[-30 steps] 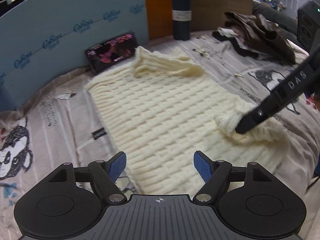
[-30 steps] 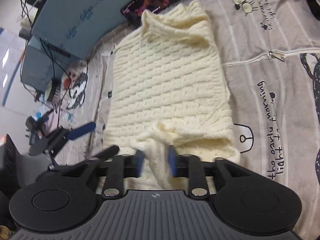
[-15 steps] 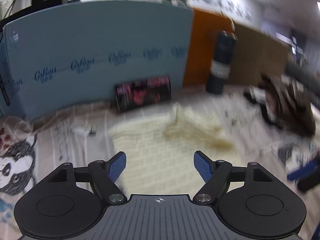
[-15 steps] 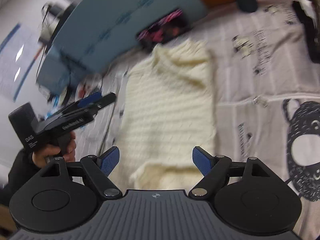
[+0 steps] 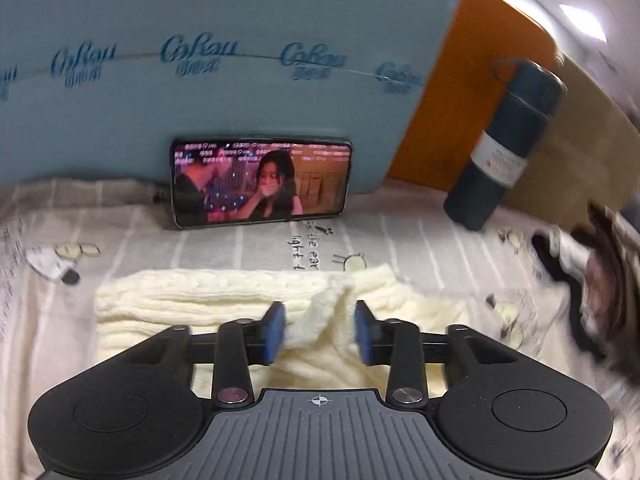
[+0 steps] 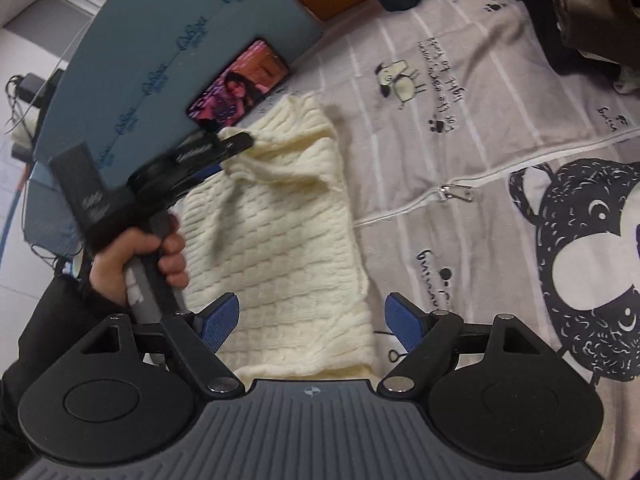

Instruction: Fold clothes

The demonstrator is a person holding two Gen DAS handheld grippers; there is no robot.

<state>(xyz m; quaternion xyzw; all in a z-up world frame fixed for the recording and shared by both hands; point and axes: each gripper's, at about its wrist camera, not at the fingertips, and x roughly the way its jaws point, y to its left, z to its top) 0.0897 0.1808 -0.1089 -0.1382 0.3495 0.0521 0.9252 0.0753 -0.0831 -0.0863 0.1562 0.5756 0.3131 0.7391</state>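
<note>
The cream cable-knit sweater (image 6: 280, 232) lies flat on the bed's printed grey cover (image 6: 460, 128), lengthwise away from the right claw (image 6: 312, 320), its near hem directly under and between that claw's blue pads (image 6: 218, 320). The far end, with the ribbed collar, is bunched and lifted where the left claw (image 5: 318, 330) meets it. In the left wrist view a fold of the knit (image 5: 324, 316) stands up between the two blue pads of the left claw, which have just been closing and now press on it from both sides, so the left claw has hold of the sweater's collar end. The right claw's jaws stand wide apart with nothing gripped; the knit only passes beneath the gap.

A bare hand (image 6: 136, 260) in a black sleeve (image 6: 48, 320) grips the left claw's handle, to the left of the right claw and just beyond its left pad.

Beyond the left claw, past the sweater's edge, a phone (image 5: 260, 182) showing a video leans on its long side against a pale blue foam board (image 5: 240, 60). To the right of the phone a dark blue flask (image 5: 504, 148) stands in front of an orange panel (image 5: 480, 60). Far right of the left claw lies a blurred heap of dark clothing (image 5: 592, 280). To the right of the right claw, the cover bears a large black-and-white bear print (image 6: 584, 248) and a zip pull (image 6: 456, 192).
</note>
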